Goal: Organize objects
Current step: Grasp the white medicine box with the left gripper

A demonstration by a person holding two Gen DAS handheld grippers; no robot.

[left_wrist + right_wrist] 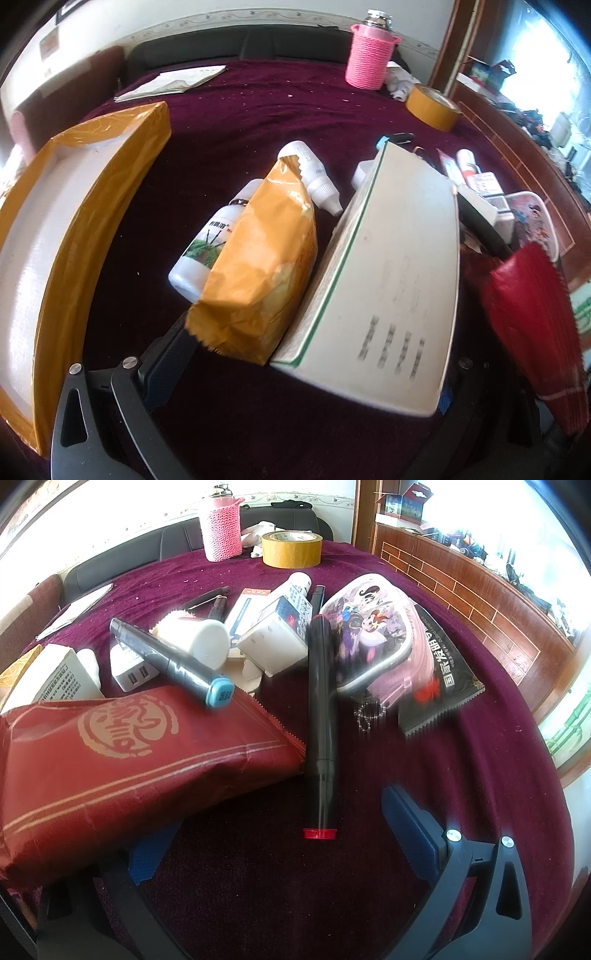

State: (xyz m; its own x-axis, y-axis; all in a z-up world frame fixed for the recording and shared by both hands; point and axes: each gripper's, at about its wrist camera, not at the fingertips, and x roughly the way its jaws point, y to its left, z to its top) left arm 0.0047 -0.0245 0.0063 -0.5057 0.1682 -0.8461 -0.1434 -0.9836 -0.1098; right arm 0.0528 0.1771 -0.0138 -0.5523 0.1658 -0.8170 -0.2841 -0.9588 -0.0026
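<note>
In the left wrist view, an orange foil packet [258, 266] and a white box with a green edge [388, 280] lie between the spread fingers of my left gripper [295, 369]; whether it grips them I cannot tell. White bottles [199, 254] lie behind the packet. An open tray taped in orange [55, 236] stands at the left. In the right wrist view, my right gripper [284, 842] is open, its blue pads [410, 827] apart. A black marker with a red end [320, 723] lies between them. A red packet [122, 764] covers the left finger.
A pile holds a black marker with a blue cap [170, 661], a white charger [129, 672], white boxes [273, 635], a cartoon pouch [373, 635] and a black sachet [447, 675]. A pink knitted bottle [221, 528] and a tape roll [291, 548] stand at the back on the maroon cloth [461, 775].
</note>
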